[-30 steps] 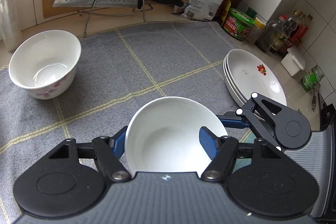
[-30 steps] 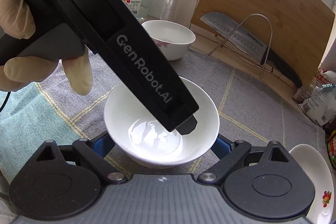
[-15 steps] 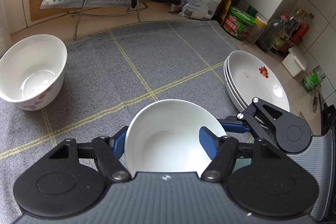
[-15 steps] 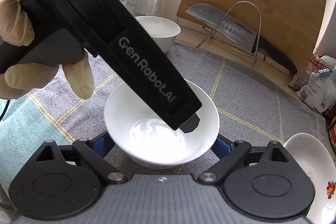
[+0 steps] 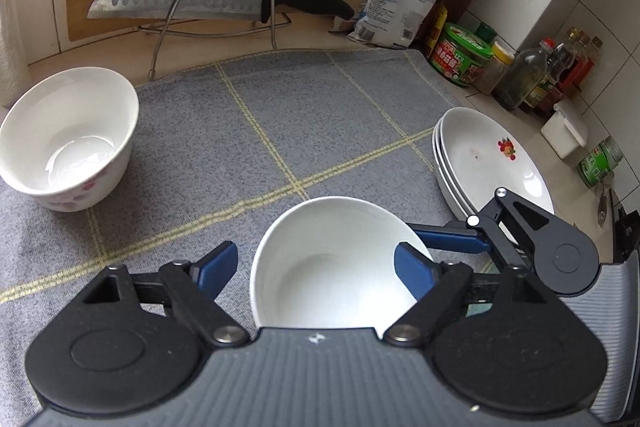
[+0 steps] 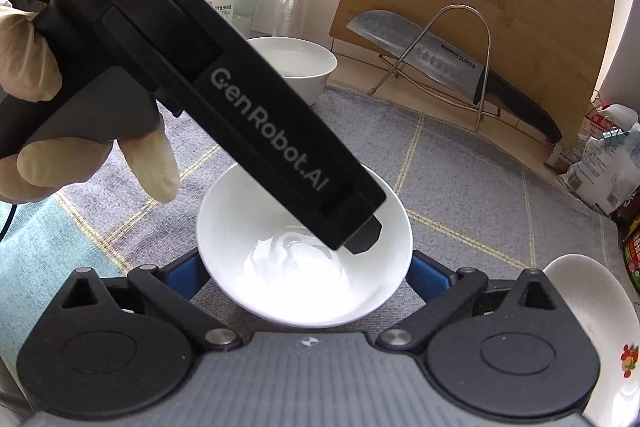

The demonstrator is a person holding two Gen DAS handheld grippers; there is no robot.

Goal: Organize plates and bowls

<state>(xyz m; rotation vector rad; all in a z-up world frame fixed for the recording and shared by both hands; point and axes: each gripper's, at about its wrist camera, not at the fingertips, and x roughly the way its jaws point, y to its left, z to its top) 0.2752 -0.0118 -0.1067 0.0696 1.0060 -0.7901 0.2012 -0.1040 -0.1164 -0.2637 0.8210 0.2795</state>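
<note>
Left gripper (image 5: 316,263) jaws have widened off the white bowl (image 5: 332,267) — right gripper (image 6: 306,277) jaws wide, its view alone showing the gloved hand (image 6: 60,131)

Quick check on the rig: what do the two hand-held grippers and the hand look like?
Both hand-held grippers, left and right, have ribbed grey bodies, black round-ended linkage arms with silver pivots, and blue fingers. The left one's black housing reads "GenRobot.AI" in grey. The hand wears a cream glove; a thin dark cable shows beside it.
</note>
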